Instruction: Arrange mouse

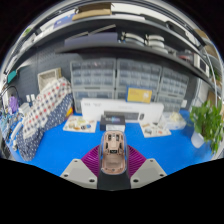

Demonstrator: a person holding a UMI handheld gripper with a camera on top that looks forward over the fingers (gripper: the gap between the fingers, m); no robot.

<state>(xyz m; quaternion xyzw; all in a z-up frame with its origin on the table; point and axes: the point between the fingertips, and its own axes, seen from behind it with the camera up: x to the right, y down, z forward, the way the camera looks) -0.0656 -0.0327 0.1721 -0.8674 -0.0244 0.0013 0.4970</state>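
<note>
While we have only the gripper view to go on, it shows the mouse (114, 152) sitting between the two fingers, its pale, brownish body rising above the magenta pads (97, 158) on either side. The jaws appear drawn in against its flanks, pinching it, and it seems lifted clear of the blue surface (65, 148) rather than resting on it, though we judge that from its height alone.

What could go wrong, in our view, is a slip: a mouse has smooth, curved sides, so a tilt or a quick swing of the gripper (114, 170) could let it rotate or slide out and drop onto the surface. Set down at an angle, it could also land skewed.

Hard to make out: the underside of the mouse and the true contact at the pads are hidden. Beyond the mouse, we see a white box-like unit (115, 108), a green plant (208, 122) to its side, and cluttered shelving (120, 40) above, none of it legible in detail. Where the mouse belongs is not evident.
</note>
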